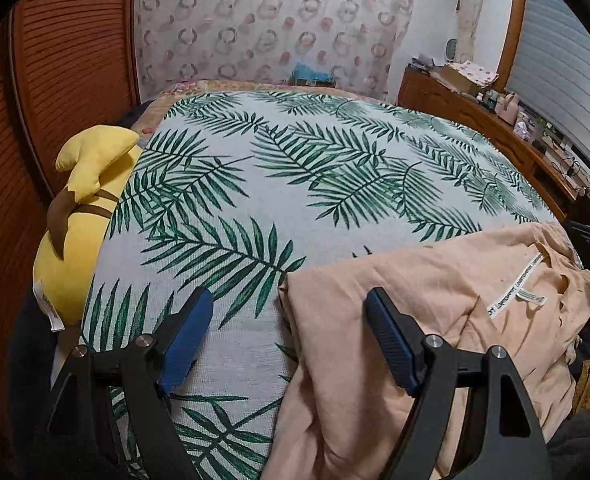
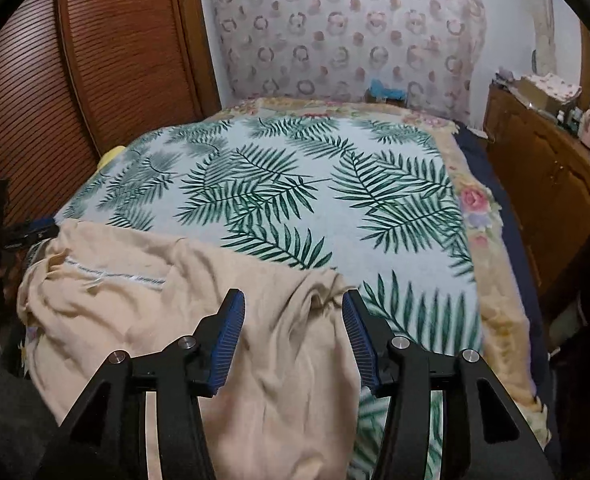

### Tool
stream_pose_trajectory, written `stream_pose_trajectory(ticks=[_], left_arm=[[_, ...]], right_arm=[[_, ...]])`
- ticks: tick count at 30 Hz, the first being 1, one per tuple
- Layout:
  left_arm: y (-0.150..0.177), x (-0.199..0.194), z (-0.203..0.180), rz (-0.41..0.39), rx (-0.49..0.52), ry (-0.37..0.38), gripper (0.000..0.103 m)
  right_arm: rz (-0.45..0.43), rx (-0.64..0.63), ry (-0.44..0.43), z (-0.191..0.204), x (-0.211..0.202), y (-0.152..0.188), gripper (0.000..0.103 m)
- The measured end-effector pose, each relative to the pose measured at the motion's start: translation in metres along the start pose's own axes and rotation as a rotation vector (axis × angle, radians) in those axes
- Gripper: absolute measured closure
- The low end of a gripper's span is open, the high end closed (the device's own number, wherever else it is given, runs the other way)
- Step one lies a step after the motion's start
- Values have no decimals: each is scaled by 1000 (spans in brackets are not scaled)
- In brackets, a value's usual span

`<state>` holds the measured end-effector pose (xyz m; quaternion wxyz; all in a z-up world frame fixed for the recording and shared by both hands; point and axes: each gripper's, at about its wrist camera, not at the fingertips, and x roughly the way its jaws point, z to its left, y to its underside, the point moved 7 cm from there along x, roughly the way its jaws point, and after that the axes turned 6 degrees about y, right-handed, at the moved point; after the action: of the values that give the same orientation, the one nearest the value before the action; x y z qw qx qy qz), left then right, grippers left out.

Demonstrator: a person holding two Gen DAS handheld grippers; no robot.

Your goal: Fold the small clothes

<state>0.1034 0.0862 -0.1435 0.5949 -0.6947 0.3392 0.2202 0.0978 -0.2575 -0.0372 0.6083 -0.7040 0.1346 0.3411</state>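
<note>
Left fingers: the left gripper [image 1: 287, 320] hangs with its blue pads spread wide and nothing between them but leaf-print cover; the right-hand pad [image 1: 391, 344] sits over the near left edge of the garment, and I cannot tell whether it touches the cloth.
Right fingers: the right gripper [image 2: 293, 332] is parted too, with a rumpled ridge of fabric running up between the pads and neither pad pressing on it, so nothing is pinched.
Garment: the peach garment [image 2: 215, 320] lies under and ahead of the right fingers and spreads off to their left, reaching the near edge of the bed; from the left wrist it sits right of the fingers.
Label: the white care label [image 1: 515, 292] shows face up beyond the left gripper's right pad, so the inside of the neck looks exposed.
Bed cover: the palm-leaf cover [image 1: 255, 200] stretches bare well beyond both sets of fingertips, plenty of room to lay the piece out.
Soft toy: a yellow plush [image 1: 87, 184] rests far left of the left fingers, off the work area.
Progress: early, I'd say. The cloth is bunched and creased, with no clean fold edge showing.
Left to do: flatten it, square it up, then make the folds; both grippers need a fresh pinch first.
</note>
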Motion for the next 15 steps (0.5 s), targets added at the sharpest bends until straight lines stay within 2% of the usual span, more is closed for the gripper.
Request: stream_pose_trajectory(ticks=[6,9,15], left_arm=[[3,9,2,28,-2,-6,23],[3,8,1,23,2,4,24],[3,7,-5,9,7,50,43]], right_arm=[[65,-10,64,-5,31,-6,50],[96,3,92,-11,40,-3,45],[82,2,84,-7,40,-5,44]])
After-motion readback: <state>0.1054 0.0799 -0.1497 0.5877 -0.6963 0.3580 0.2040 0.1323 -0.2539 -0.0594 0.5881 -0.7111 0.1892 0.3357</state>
